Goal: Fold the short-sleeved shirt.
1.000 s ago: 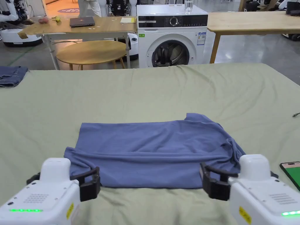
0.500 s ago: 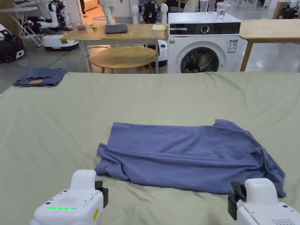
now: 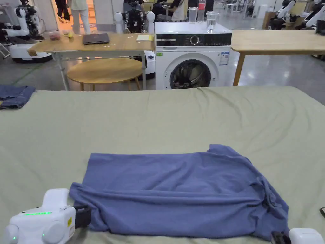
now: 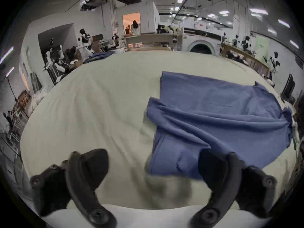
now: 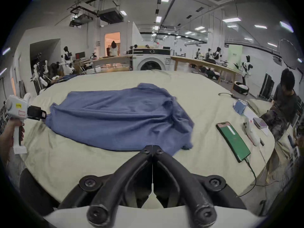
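Note:
The blue short-sleeved shirt [image 3: 177, 187] lies on the green sheet [image 3: 158, 117], folded lengthwise into a wide band, its sleeves bunched at the right end. My left gripper [image 3: 83, 216] sits at the shirt's near left corner. In the left gripper view it [image 4: 151, 167] is open wide, with that shirt [image 4: 213, 116] corner lying loose between the jaws. The right gripper [image 5: 152, 149] is shut, its tips at the shirt's [image 5: 118, 114] near hem, and no cloth shows between them. Its white body [image 3: 304, 236] peeks in at the bottom right of the head view.
A phone [image 5: 233, 141] on a cable lies on the sheet right of the shirt, with small items beyond it. A person [image 5: 286, 103] sits at the right edge. Folded jeans [image 3: 14, 97] rest at the far left. Beyond the bed stand a washing machine [image 3: 190, 60] and wooden tables [image 3: 95, 43].
Both grippers have drawn back from the shirt's near hem toward me. The left one now points at the left corner. The right gripper's jaws, open a second ago, are closed. The shirt lies unchanged.

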